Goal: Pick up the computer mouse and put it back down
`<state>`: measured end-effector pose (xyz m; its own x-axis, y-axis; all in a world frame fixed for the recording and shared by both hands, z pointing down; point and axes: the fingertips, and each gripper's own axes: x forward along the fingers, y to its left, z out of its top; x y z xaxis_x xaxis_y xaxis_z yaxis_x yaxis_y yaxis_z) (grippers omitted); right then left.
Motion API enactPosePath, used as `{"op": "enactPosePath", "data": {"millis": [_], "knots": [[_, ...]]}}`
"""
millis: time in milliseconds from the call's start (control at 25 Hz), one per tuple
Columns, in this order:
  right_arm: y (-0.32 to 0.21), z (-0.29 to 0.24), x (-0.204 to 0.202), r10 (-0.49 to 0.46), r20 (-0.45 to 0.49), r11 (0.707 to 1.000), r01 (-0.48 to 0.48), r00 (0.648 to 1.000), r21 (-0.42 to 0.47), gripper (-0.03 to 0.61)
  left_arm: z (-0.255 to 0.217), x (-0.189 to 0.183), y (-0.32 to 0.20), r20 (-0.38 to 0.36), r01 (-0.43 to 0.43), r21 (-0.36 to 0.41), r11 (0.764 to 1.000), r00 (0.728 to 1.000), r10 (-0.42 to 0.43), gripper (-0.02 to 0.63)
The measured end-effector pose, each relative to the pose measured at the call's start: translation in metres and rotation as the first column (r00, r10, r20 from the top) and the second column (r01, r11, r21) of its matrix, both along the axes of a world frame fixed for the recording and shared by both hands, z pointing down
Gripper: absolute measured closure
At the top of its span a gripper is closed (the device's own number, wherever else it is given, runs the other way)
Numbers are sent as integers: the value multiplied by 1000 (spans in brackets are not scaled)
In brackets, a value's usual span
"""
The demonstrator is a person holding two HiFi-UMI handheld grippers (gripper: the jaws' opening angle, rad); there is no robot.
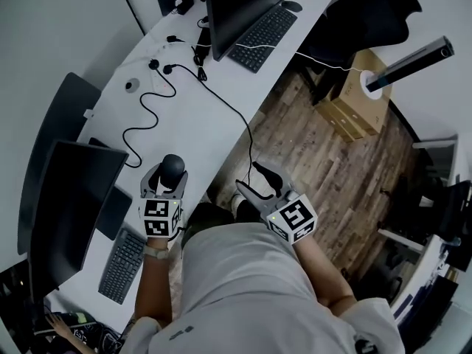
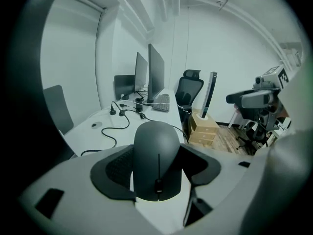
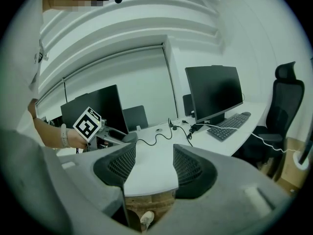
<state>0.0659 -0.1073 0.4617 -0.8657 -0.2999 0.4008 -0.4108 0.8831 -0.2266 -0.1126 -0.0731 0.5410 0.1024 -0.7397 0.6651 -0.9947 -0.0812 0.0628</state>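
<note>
the white table (image 1: pixel 188 124) curves away in front of me, with a dark monitor (image 1: pixel 74 198) at its near left end. my right claw (image 3: pixel 150 165) hangs released, nothing between its pads, off the table's edge over the wooden floor (image 1: pixel 332 161). my left claw (image 1: pixel 168 179) is clenched on the computer mouse (image 2: pixel 156 151), a pad pressed to each side of it, close to the table's near edge. i judge the grasp made, so the pick-up is under way; i cannot tell whether the computer mouse has left the table. what remains is setting it back down and letting go.
</note>
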Motion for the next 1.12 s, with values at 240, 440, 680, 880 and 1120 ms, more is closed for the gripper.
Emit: {"op": "enactPosePath", "data": {"millis": [240, 440, 680, 880, 1120], "knots": [[-5, 9, 5, 75, -54, 997, -76, 996, -11, 337, 29, -4, -17, -21, -58, -47, 997, 998, 57, 331], [-7, 15, 11, 119, -117, 993, -121, 986, -10, 337, 56, -7, -29, -41, -91, -97, 991, 995, 88, 331], [-7, 21, 22, 168, -158, 985, -173, 973, -18, 337, 85, -7, -39, -53, -118, -145, 982, 992, 111, 331], [-8, 26, 31, 210, -196, 975, -221, 958, -31, 337, 104, -6, -46, -56, -147, -179, 973, 989, 139, 331], [-8, 39, 38, 255, -245, 959, -276, 935, -57, 337, 125, -8, -54, -54, -175, -214, 961, 984, 167, 331]]}}
